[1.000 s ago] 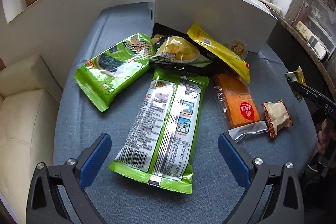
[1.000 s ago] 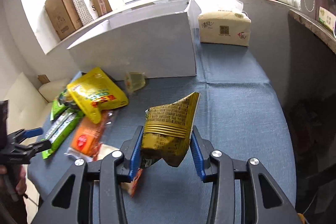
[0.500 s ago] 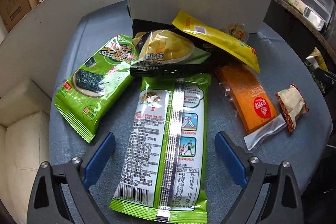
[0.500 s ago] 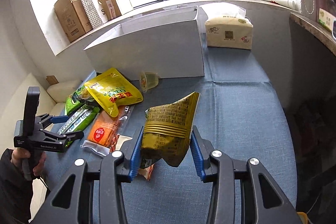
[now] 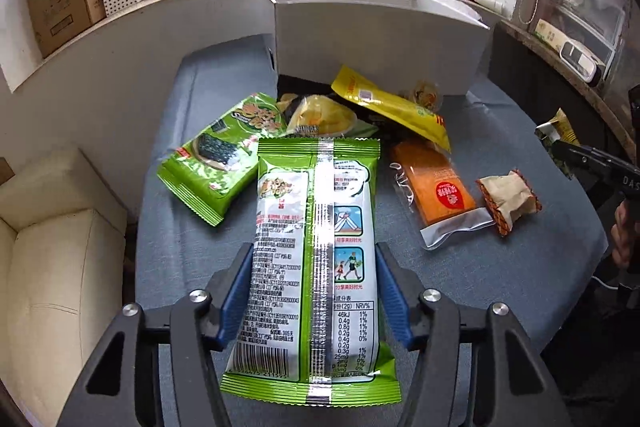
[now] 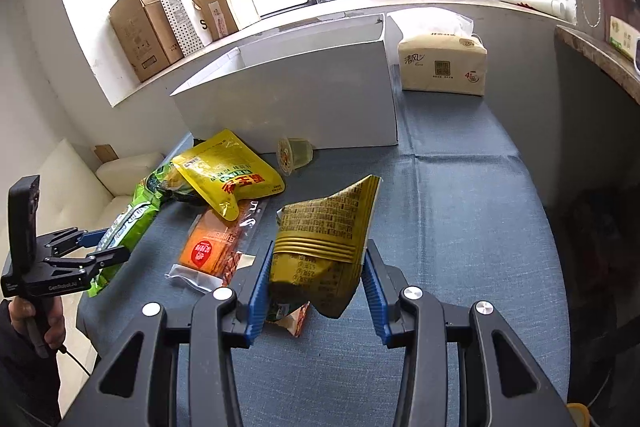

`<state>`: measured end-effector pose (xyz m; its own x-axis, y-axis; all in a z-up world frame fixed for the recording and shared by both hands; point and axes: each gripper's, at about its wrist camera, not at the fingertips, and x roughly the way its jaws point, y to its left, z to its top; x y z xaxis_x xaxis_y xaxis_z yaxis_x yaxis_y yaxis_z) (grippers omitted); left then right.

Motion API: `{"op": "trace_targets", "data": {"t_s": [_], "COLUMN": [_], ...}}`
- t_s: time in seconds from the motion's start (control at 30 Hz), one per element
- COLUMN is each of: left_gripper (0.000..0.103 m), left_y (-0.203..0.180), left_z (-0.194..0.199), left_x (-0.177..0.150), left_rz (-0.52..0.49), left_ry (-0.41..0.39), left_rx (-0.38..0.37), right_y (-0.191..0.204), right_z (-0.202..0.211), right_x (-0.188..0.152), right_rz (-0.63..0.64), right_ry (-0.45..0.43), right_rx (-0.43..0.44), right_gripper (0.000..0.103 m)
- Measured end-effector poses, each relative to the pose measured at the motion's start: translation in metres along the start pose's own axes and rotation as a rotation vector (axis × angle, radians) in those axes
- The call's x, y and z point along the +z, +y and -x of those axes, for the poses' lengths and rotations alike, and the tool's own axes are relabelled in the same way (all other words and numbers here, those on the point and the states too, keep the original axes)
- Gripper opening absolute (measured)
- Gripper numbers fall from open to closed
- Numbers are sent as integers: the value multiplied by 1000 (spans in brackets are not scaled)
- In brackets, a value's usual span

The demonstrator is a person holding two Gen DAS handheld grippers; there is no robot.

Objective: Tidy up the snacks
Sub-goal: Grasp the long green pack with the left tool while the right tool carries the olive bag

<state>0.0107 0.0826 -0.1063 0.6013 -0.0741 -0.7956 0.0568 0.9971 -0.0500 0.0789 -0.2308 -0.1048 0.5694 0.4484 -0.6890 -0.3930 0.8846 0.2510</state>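
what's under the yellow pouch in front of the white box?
The yellow pouch lies over a black-edged packet and the top end of the orange packet. How far those two run beneath it is hidden. The jelly cup sits beside it.

We are losing the black packet (image 5: 372, 129) beneath the yellow pouch (image 5: 392, 107), and the small brown wrapper (image 6: 290, 319) behind the gold bag (image 6: 324, 247). The white box (image 6: 288, 95) is hiding its inside from us.

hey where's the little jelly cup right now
In the right wrist view the jelly cup lies on its side on the blue tablecloth, against the front wall of the white box, just right of the yellow pouch.
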Motion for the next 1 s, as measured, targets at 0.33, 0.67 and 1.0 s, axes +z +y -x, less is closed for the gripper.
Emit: {"op": "trace_targets", "data": {"t_s": [0.33,0.67,1.0], "left_gripper": [63,64,65], "left_y": [3,-14,-13], "left_z": [56,37,-45], "left_x": [65,209,273], "left_rz": [74,61,84], "left_ry": [-183,-276,-201], "left_rx": [-28,-76,2], "right_y": [21,26,4], "right_z": [15,4,-56], "right_x": [42,149,219], "right_rz": [63,83,69], "right_ry": [-86,-157,-103], "right_rx": [42,43,-64], "right_gripper": [46,46,46]}}
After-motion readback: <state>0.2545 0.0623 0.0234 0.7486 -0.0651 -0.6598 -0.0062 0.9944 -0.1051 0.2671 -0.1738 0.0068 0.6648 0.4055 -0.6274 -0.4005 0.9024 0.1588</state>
